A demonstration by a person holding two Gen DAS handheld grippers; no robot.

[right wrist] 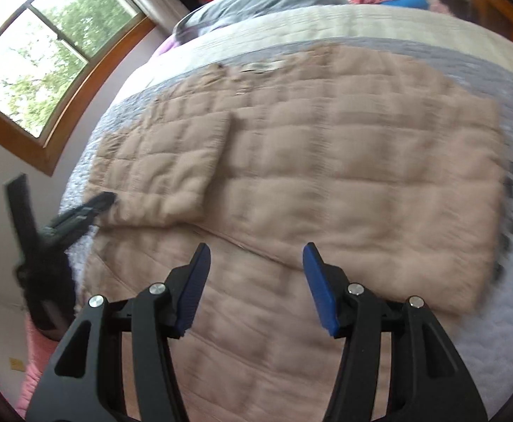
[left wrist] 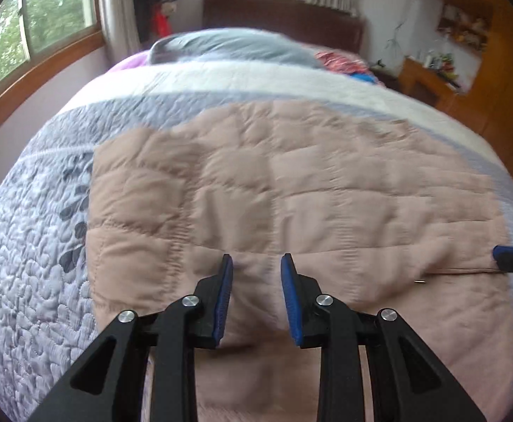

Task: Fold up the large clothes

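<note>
Above the quilted jacket (left wrist: 291,183), both grippers, left (left wrist: 256,263) and right (right wrist: 256,251), hang released, empty.

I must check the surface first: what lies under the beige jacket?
The jacket lies on a grey quilt, visible around its edges. What is beneath the jacket's middle is covered.

We see a bed (left wrist: 38,281) under a grey quilted cover (right wrist: 502,334). A beige quilted jacket (right wrist: 327,183) lies spread flat on it, and 1 grey pillow (left wrist: 235,47) rests near the headboard (left wrist: 284,14).
</note>
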